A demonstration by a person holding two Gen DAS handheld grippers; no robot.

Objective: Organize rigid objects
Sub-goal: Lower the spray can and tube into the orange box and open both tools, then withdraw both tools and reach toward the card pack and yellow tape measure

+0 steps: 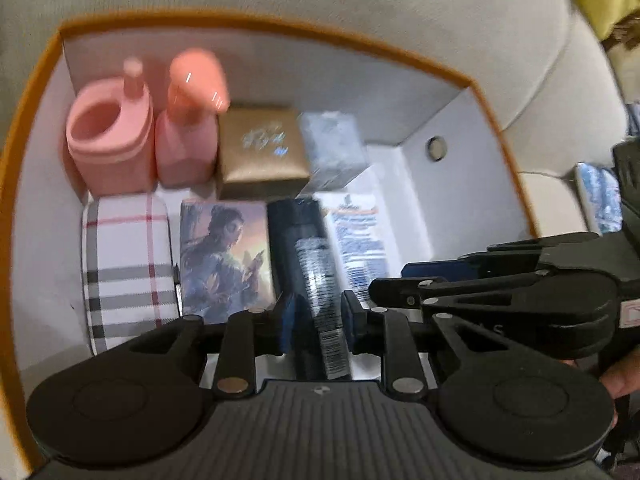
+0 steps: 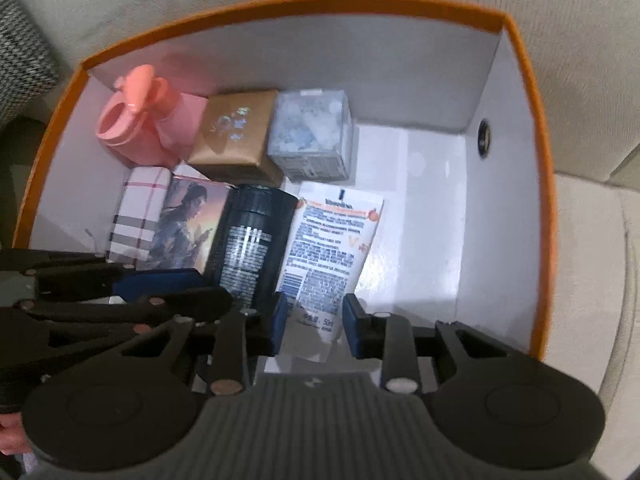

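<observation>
Left jaws pinch glossy dark cylinder; right jaws loosely straddle flat white tube.

In the box, 4 items stand behind; the can lies left of the tube.
</observation>
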